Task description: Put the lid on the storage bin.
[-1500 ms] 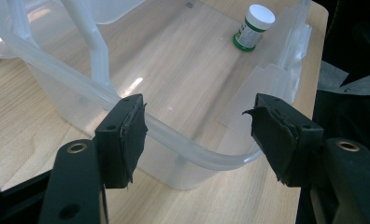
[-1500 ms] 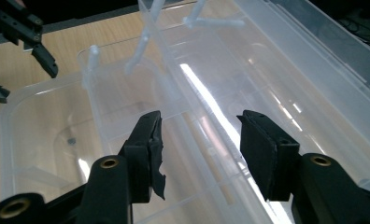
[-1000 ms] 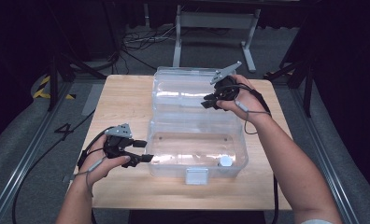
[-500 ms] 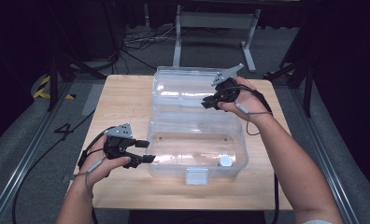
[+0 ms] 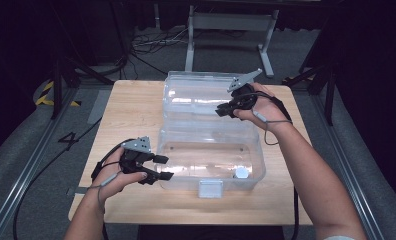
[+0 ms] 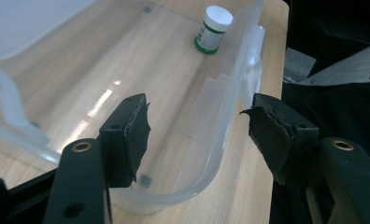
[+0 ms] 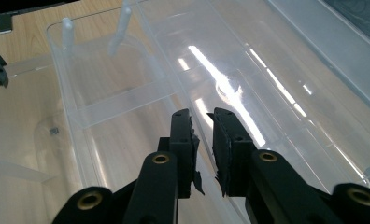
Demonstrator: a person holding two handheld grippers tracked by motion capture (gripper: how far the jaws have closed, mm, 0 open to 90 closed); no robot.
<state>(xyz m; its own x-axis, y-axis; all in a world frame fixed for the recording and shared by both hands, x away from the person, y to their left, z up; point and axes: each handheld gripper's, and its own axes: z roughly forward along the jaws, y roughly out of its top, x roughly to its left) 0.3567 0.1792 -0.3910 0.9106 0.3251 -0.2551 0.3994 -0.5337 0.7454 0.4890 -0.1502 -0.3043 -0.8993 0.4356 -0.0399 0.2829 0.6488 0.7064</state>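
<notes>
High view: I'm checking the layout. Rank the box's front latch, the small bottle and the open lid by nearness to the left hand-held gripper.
1. Front latch, on the near wall.
2. Small bottle, in the box's right near corner.
3. Open lid, at the far side.

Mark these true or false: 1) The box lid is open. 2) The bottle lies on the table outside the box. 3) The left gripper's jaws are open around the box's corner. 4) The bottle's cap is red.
1) True. The lid is laid back behind the box.
2) False. The bottle stands upright inside the box, near its front wall.
3) True. The left gripper has one jaw inside and one outside the corner wall, and neither pad presses on it.
4) False. The cap is white, and the label is green.
</notes>
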